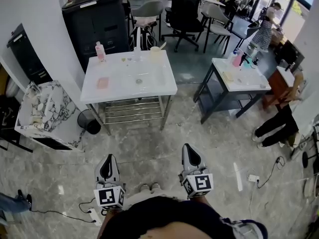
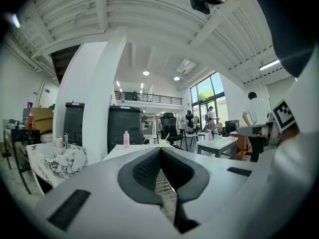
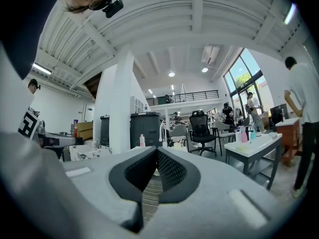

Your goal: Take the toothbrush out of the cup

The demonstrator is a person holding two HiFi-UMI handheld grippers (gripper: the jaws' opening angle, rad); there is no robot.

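A pale cup (image 1: 155,54) stands at the far edge of the white table (image 1: 149,86), with a toothbrush (image 1: 161,46) sticking out of it at a slant. The left gripper view shows the same cup (image 2: 163,142) small, just above my jaw tips. Both grippers are far from the table, held low in front of me over the floor. My left gripper (image 1: 106,159) is shut with nothing in it, its pads meeting at the tips (image 2: 160,151). My right gripper (image 1: 188,148) is likewise shut and empty (image 3: 157,151). Both point level towards the table.
A pink bottle (image 1: 100,51) and a faucet (image 1: 137,48) are also on the table. A marble-patterned stand (image 1: 37,111) and a black bin (image 1: 91,123) are to its left. To the right are a second white table (image 1: 239,81) and a person (image 1: 276,126). Cables (image 1: 75,214) lie on the floor.
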